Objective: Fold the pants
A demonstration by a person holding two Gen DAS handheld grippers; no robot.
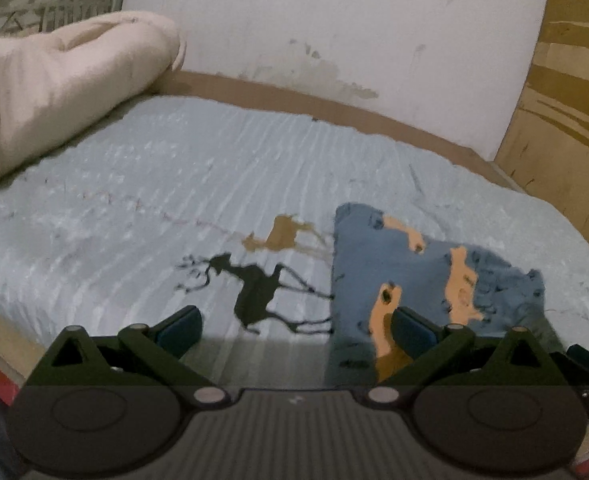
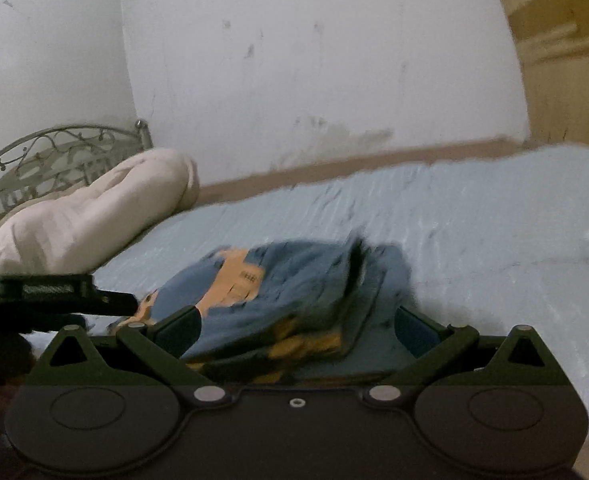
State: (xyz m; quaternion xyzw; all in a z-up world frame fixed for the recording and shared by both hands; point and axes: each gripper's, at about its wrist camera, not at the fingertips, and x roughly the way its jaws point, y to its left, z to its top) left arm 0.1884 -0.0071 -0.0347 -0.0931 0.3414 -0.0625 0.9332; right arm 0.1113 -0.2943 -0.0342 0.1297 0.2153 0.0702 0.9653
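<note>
Folded blue pants (image 1: 426, 280) on the light blue bedspread (image 1: 154, 184), both claws spread wide.

Left gripper (image 1: 296, 330) open, empty, pants lying just ahead to its right. Right gripper (image 2: 296, 330) open around the near edge of the stacked folds (image 2: 294, 280), gripping nothing.

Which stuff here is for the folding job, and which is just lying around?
For the job:
blue pants, folded into a bundle
left tool, open
right tool, open

Just lying around:
cream pillow
blue bedspread with deer prints
metal headboard
</note>
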